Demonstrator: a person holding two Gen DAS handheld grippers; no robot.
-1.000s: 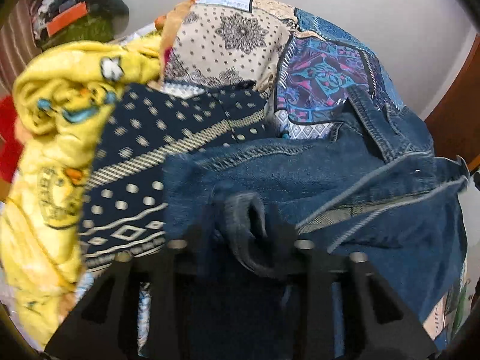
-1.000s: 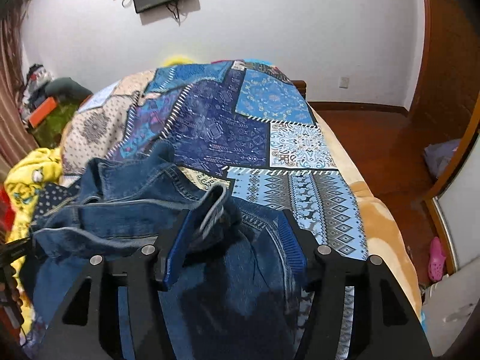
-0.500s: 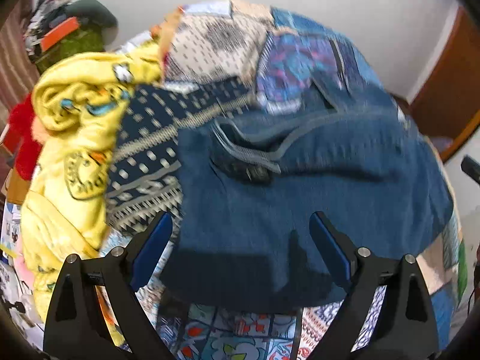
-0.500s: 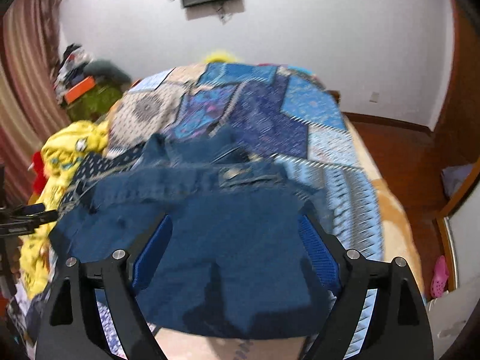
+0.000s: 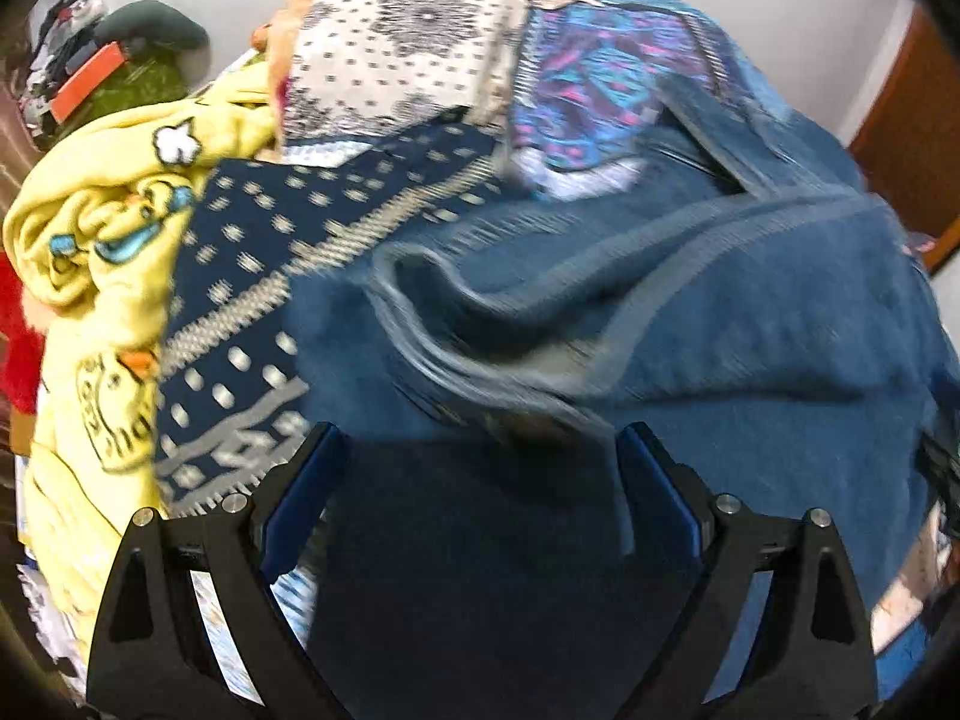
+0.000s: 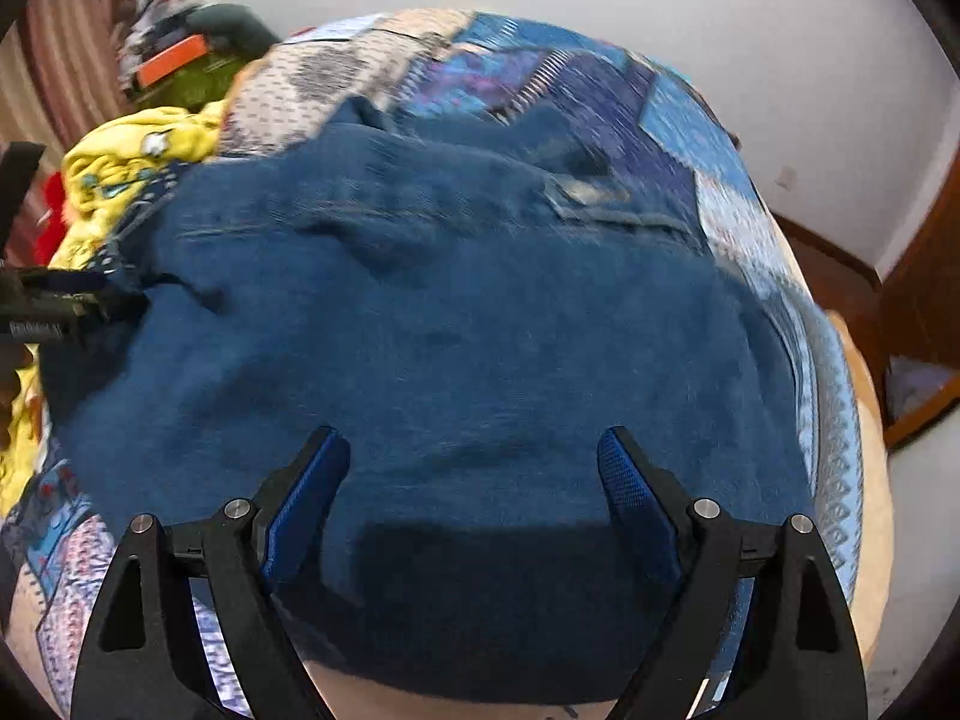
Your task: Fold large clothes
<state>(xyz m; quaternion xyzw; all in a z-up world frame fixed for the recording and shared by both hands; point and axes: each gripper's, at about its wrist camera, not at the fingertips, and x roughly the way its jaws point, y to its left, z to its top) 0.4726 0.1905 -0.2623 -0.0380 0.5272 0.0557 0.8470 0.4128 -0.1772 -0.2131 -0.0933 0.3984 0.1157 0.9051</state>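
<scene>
A blue denim garment (image 5: 690, 324) lies spread on the patchwork bedspread (image 5: 420, 48), its seams and waistband bunched near the middle. It fills the right wrist view (image 6: 468, 330) too. My left gripper (image 5: 480, 450) is open and empty, low over the near part of the denim. My right gripper (image 6: 474, 450) is open and empty over the denim's near edge. The left gripper's black body (image 6: 66, 306) shows at the denim's left edge in the right wrist view.
A yellow cartoon-print blanket (image 5: 102, 252) is heaped at the bed's left side, beside a navy dotted patch (image 5: 258, 276). A pile of clothes and bags (image 6: 180, 60) stands by the far wall. Wooden floor and furniture (image 6: 918, 276) lie to the right.
Both grippers let go of the denim and opened. The garment dropped flat on the bed. Both grippers have since moved in lower over it.
</scene>
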